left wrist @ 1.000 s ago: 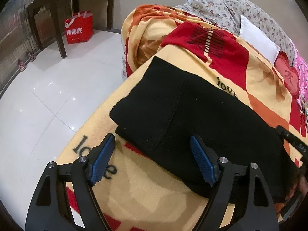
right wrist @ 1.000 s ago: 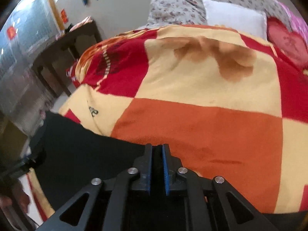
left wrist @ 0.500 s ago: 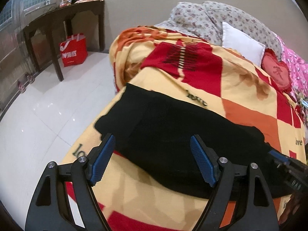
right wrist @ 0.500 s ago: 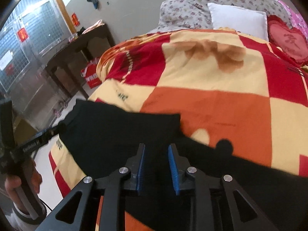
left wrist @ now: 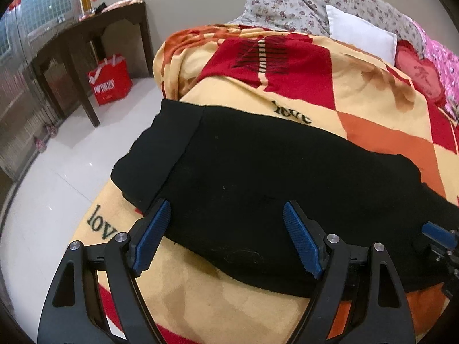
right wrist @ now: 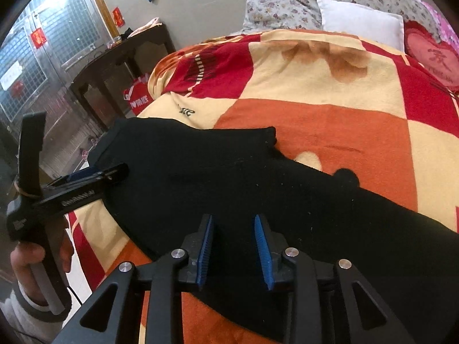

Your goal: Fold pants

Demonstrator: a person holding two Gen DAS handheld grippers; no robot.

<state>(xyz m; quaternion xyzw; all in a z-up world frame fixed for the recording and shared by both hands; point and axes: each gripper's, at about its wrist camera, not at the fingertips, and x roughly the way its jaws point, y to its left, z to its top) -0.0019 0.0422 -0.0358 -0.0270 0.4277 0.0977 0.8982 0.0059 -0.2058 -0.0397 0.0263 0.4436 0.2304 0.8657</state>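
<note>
Black pants [left wrist: 258,177] lie folded on the bed blanket [left wrist: 373,91]. Left gripper [left wrist: 226,238]: fingers wide open, empty. Right gripper [right wrist: 233,246]: fingers just opening, partly apart, gripping nothing.

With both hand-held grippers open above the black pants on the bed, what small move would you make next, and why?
Probably lower the right hand-held gripper onto the near edge of the pants and close on it. Its jaws have just been opening and hold nothing, and the pants lie long across the blanket, seemingly needing another fold.
</note>
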